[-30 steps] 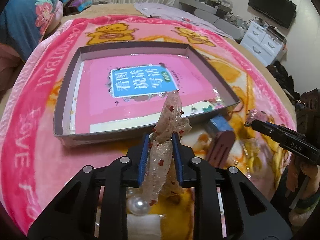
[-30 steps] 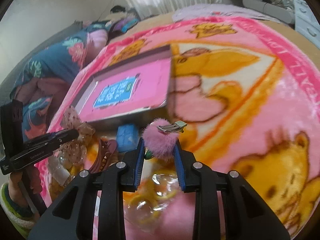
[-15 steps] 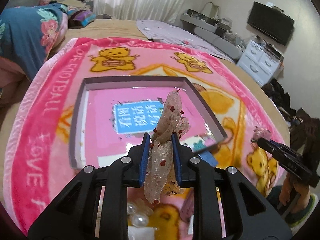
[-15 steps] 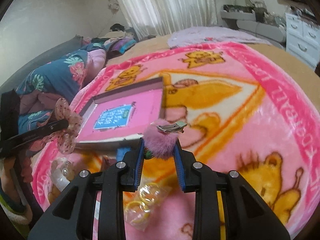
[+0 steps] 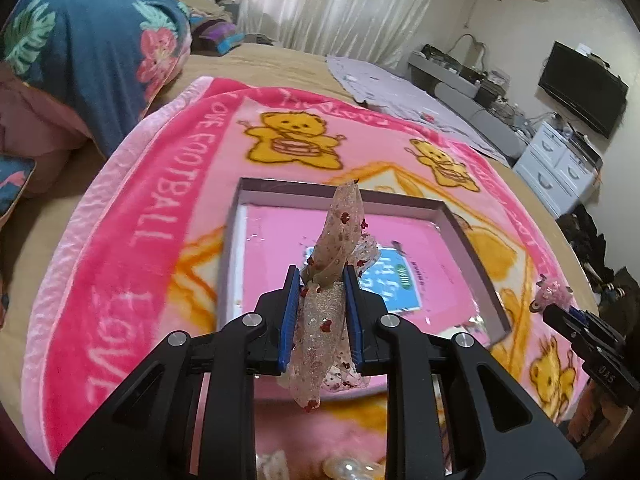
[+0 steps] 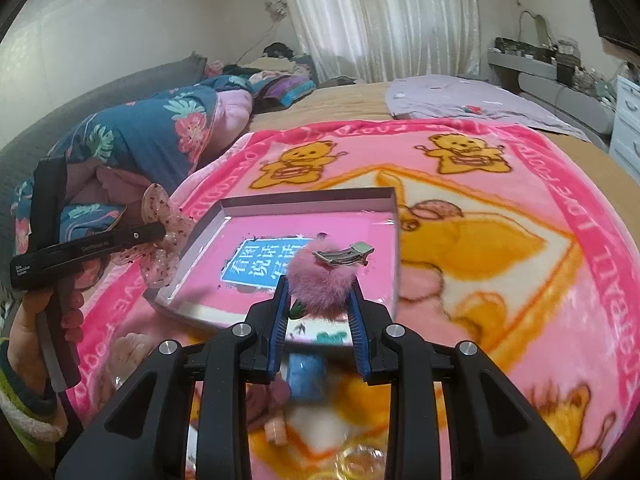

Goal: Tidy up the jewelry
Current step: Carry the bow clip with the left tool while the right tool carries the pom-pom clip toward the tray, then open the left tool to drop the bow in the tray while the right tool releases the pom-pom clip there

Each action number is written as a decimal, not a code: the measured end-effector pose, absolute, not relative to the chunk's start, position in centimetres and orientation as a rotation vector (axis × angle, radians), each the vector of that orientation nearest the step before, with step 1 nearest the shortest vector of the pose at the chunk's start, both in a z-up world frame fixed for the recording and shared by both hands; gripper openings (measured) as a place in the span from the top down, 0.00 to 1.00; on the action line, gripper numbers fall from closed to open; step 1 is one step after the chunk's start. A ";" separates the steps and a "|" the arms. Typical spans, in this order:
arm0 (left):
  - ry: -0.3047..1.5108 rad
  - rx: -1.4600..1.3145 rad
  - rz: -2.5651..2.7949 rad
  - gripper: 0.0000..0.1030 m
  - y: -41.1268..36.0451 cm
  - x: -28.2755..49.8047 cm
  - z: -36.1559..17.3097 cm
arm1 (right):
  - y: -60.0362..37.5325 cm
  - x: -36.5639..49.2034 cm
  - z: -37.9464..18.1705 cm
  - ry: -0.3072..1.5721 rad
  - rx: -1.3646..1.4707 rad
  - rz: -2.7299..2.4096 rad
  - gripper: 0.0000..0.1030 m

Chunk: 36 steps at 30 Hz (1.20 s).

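Observation:
My left gripper (image 5: pixel 321 280) is shut on a sheer glittery bow hair clip with red hearts (image 5: pixel 338 248) and holds it above the near edge of the shallow grey box (image 5: pixel 236 216), whose floor is a pink book cover. My right gripper (image 6: pixel 318 286) is shut on a pink fluffy pom-pom hair clip (image 6: pixel 320 276) with a metal clasp, also raised over the box (image 6: pixel 304 199). The bow (image 6: pixel 160 236) and left gripper show at the left of the right wrist view. The right gripper's tip with the pom-pom (image 5: pixel 554 292) shows at the right of the left wrist view.
The box lies on a pink bear-print blanket (image 5: pixel 160 208) on a bed. Loose pieces lie near me: pearls (image 5: pixel 348 470), a blue item (image 6: pixel 306 374), a pink claw clip (image 6: pixel 276 404), clear rings (image 6: pixel 360 460). A floral quilt (image 5: pixel 80 60) is piled at the left.
Both grippers have risen and moved forward toward the box, each still holding its clip. The loose pieces have dropped toward the bottom of both views.

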<state>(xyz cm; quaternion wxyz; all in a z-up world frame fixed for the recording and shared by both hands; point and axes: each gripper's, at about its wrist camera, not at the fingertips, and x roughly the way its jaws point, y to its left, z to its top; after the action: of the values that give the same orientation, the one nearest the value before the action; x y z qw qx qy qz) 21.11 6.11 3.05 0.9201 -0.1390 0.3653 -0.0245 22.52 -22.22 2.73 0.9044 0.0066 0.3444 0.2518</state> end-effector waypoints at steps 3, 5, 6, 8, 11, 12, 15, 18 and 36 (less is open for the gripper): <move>0.767 -0.287 -0.045 0.86 6.5 21.8 2.1 | -21.1 23.9 2.2 0.737 -0.003 0.520 0.74; 0.776 -0.290 -0.047 0.86 6.5 22.2 1.7 | -20.6 24.9 1.8 0.753 -0.016 0.513 0.74; 0.782 -0.290 -0.046 0.86 6.4 22.4 1.3 | -20.2 25.6 1.5 0.770 -0.030 0.511 0.74; 0.790 -0.288 -0.046 0.86 6.3 22.6 0.9 | -19.6 26.7 1.1 0.788 -0.047 0.502 0.74; 0.807 -0.288 -0.043 0.84 6.4 23.0 0.1 | -18.8 28.1 0.3 0.816 -0.072 0.493 0.74; 0.813 -0.286 -0.041 0.83 6.3 23.2 -0.1 | -18.6 28.4 0.1 0.823 -0.079 0.494 0.74; 0.826 -0.279 -0.035 0.78 6.3 23.3 -0.4 | -18.0 29.1 -0.6 0.835 -0.096 0.494 0.74; 0.828 -0.270 -0.026 0.69 6.3 23.3 -0.5 | -17.7 29.3 -1.3 0.848 -0.101 0.499 0.74; 0.818 -0.240 0.015 0.31 6.6 21.4 1.0 | -19.6 28.4 -2.8 0.895 -0.015 0.502 0.43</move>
<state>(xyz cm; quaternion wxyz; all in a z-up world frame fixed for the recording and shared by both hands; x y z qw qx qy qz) 21.45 6.63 0.95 0.9104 -0.1165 0.3968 0.0074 28.42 -19.59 -2.83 0.8712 -0.0073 0.4280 0.2403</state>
